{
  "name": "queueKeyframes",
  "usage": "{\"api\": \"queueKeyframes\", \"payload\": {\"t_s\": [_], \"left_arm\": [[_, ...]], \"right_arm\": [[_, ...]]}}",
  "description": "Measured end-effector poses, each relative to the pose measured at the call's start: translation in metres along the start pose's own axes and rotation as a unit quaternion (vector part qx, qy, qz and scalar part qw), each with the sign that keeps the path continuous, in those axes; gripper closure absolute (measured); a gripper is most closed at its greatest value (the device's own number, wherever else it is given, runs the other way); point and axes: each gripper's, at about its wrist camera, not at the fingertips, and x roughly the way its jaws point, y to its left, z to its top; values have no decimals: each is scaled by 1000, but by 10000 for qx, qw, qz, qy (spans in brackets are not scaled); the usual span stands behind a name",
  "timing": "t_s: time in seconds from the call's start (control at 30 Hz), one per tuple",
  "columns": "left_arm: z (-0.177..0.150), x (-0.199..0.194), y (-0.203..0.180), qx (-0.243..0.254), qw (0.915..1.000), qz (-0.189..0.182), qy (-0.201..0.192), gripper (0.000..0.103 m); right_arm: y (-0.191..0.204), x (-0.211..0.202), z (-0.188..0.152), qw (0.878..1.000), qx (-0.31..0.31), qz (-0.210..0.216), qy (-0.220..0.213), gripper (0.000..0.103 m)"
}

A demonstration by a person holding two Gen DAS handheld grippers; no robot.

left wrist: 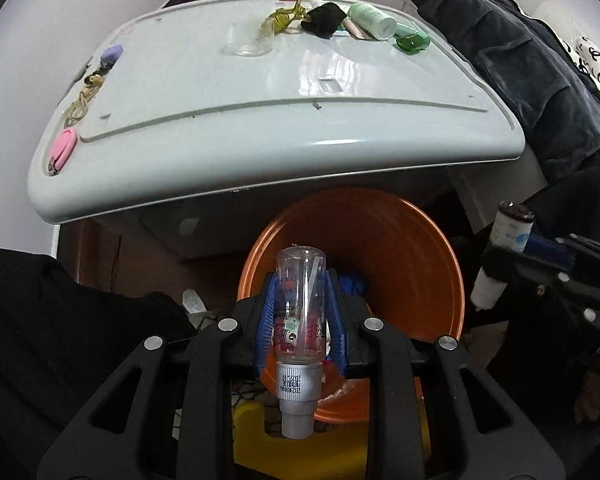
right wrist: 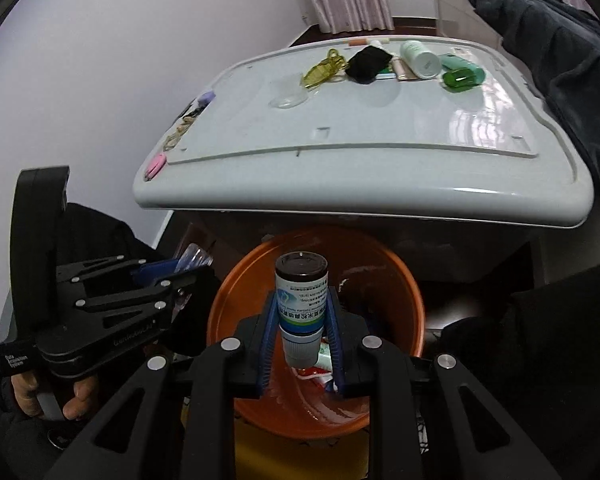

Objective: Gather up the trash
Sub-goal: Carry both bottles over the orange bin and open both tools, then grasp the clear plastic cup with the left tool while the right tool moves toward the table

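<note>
So two bottles are being held over the bin here. A clear spray bottle (left wrist: 300,308) with a silver collar is clamped between the blue pads (left wrist: 266,320) of the left hand-held gripper (left wrist: 300,300), with the cap end pointed back toward the camera. Right behind and below it the orange bucket (left wrist: 420,248) can be seen, with some blue stuff lying at the bottom.

Over on the other side, a brown bottle with a white and blue label (right wrist: 301,300) is gripped by the right hand-held gripper (right wrist: 301,320), its white cap toward the camera and its dark base pointed out. It's held just above the orange bucket (right wrist: 236,304) too, and some red and white wrapper scraps (right wrist: 320,364) are visible inside. The left hand-held gripper (right wrist: 172,276) is seen off to the side in this view, just beside the bucket rim.

Further back, a pale grey surface (left wrist: 220,92) is loaded with odds and ends: a pale green bottle (left wrist: 372,20), a green glass bottle (left wrist: 412,40), something black and fuzzy (left wrist: 324,20), a yellowish clear wrapper (left wrist: 280,20), a clear plastic lid (left wrist: 248,46), and a pink item (left wrist: 62,148) at the near left edge. A dark jacket (left wrist: 520,60) is draped along the right.
</note>
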Motion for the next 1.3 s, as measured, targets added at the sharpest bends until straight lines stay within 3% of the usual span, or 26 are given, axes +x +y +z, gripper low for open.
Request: {"api": "queueKeyframes", "payload": {"t_s": [0.2, 0.27, 0.3, 0.33, 0.7, 0.8, 0.87, 1.1, 1.3], "left_arm": [[-2, 8, 3, -76, 9998, 7, 158, 79], [-2, 11, 3, -100, 9996, 98, 248, 69], [-1, 12, 3, -107, 9995, 129, 256, 53], [-1, 12, 3, -113, 9995, 144, 245, 40], [12, 5, 10, -146, 9997, 142, 142, 37], [34, 1, 18, -225, 9996, 148, -20, 36], [54, 2, 24, -326, 9992, 226, -96, 28], [160, 42, 38, -572, 9909, 766, -943, 27], [208, 93, 54, -842, 9902, 529, -977, 27]], "right_arm": [[0, 8, -2, 9998, 5, -25, 194, 79], [0, 12, -2, 9996, 14, -59, 280, 61], [-1, 14, -1, 9996, 24, -83, 279, 50], [-1, 13, -1, 9996, 33, -97, 260, 50], [-21, 3, 8, 9995, 310, -31, 28, 50], [-29, -1, 24, 9995, 291, -90, -109, 50], [-36, -5, 40, 9991, 266, -164, -287, 50], [-59, 3, 87, 9962, 428, -132, -741, 49], [-69, 19, 85, 9968, 579, 108, -535, 48]]}}
